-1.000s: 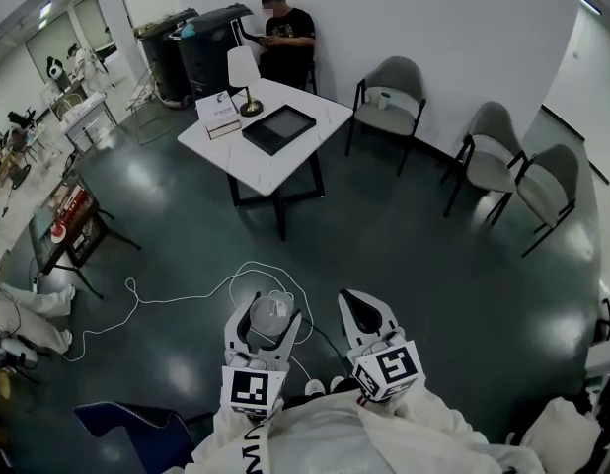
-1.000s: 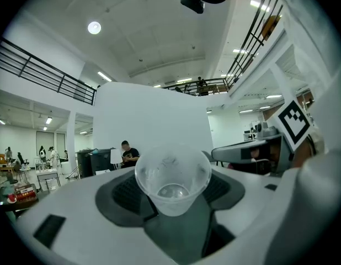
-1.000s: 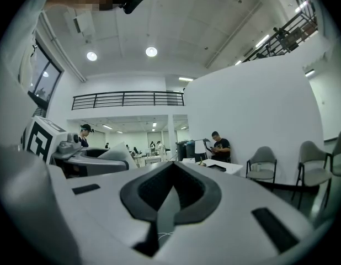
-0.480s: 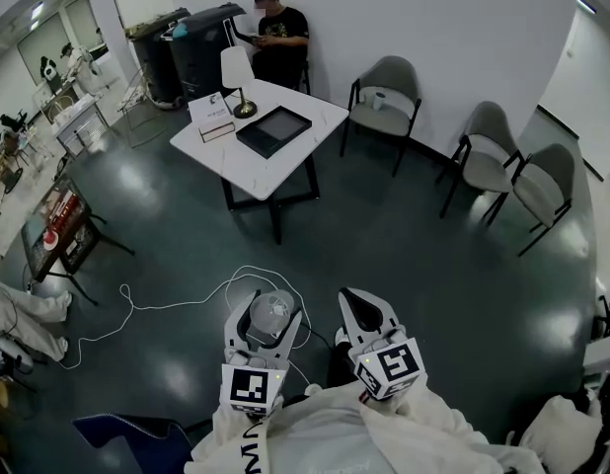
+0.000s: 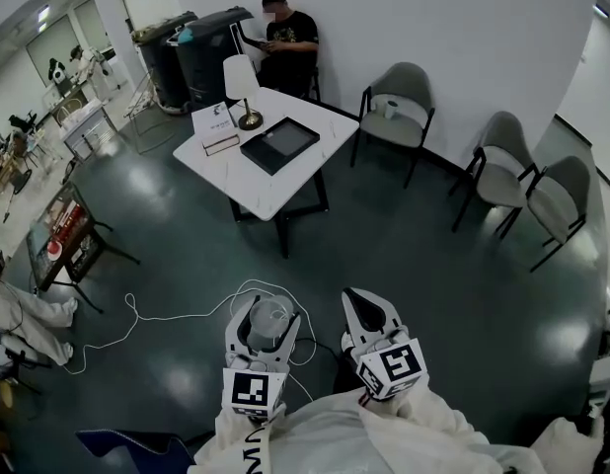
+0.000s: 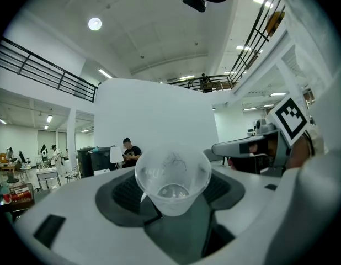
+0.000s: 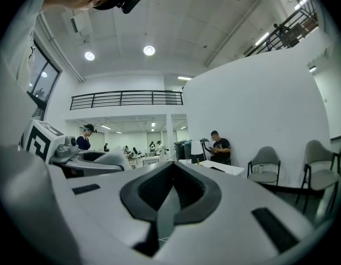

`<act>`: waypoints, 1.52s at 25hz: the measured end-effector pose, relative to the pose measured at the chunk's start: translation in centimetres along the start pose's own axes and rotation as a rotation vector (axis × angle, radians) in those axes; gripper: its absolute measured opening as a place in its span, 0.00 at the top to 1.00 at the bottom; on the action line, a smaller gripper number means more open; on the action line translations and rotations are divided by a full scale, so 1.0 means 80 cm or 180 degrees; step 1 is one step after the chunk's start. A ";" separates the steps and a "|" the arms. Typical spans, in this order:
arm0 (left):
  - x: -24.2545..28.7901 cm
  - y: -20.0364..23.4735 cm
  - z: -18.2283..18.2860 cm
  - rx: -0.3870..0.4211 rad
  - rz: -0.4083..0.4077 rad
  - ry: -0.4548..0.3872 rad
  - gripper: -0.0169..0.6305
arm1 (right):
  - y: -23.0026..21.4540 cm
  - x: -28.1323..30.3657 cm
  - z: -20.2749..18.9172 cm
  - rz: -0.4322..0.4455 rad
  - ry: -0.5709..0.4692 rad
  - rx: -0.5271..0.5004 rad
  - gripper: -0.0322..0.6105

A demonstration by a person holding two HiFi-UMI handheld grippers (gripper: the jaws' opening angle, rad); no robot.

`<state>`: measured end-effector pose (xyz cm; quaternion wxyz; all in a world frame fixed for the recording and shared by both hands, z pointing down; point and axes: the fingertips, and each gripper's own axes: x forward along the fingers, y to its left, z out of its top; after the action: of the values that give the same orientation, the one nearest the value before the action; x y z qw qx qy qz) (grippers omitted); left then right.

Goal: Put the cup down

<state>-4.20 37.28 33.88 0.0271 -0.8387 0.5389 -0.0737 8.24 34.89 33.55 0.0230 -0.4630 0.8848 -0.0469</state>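
Observation:
A clear plastic cup [image 6: 173, 180] sits between the jaws of my left gripper [image 6: 171, 195], which is shut on it; the cup's mouth faces the camera. In the head view the cup [image 5: 269, 320] shows in the left gripper [image 5: 264, 326] low in the picture, above the dark floor. My right gripper [image 5: 366, 312] is beside it to the right, shut with nothing held; its pads [image 7: 170, 195] meet at the tips. A white table [image 5: 290, 174] stands ahead across the floor.
The table carries a lamp [image 5: 243, 89], a book [image 5: 217, 124] and a black tray [image 5: 279, 144]. A seated person [image 5: 285, 39] is behind it. Grey chairs [image 5: 399, 107] line the wall at right. A white cable [image 5: 177, 314] lies on the floor near me.
The view has shifted a little: the table and chairs sit slightly lower and more to the right in the picture. Both grippers keep their places and states.

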 end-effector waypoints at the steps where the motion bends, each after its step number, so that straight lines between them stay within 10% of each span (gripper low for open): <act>1: 0.010 0.004 0.001 -0.0009 0.0018 0.0001 0.49 | -0.007 0.009 0.001 0.0011 0.0004 0.0008 0.94; 38: 0.345 0.066 0.017 -0.0102 0.0564 0.0319 0.49 | -0.258 0.263 0.011 0.0707 0.0278 0.0123 0.94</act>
<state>2.55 9.95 34.47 -0.0069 -0.7833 0.6128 -0.1042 13.17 5.82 34.89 -0.0016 -0.3591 0.9298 -0.0812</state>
